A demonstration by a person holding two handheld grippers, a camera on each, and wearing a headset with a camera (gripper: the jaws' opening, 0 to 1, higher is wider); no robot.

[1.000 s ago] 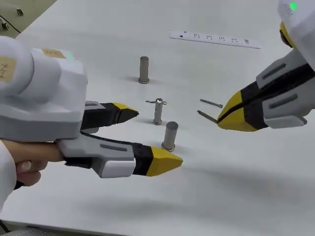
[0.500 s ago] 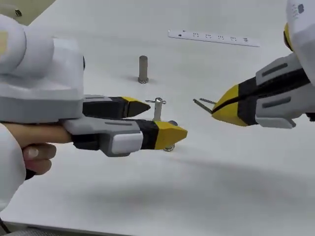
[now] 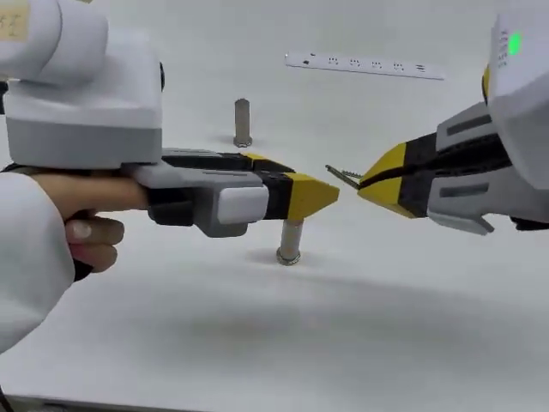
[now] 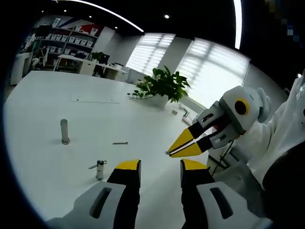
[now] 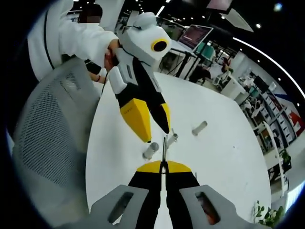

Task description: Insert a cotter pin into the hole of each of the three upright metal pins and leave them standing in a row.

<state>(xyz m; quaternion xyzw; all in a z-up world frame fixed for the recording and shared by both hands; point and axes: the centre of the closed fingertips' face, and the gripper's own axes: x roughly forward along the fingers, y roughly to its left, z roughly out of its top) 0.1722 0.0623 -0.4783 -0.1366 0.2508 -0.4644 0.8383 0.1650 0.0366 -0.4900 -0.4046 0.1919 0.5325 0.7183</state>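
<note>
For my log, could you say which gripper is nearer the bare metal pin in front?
Left. The left gripper is just above the metal pin; the right gripper, clamping a cotter pin, is to its right.

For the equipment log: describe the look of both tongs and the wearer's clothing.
The left tongs and right tongs match: pointed yellow tips, black middles, and blocky grey-and-white housings behind them. A green light glows on the right one's white body. The person wears a white sleeve.
</note>
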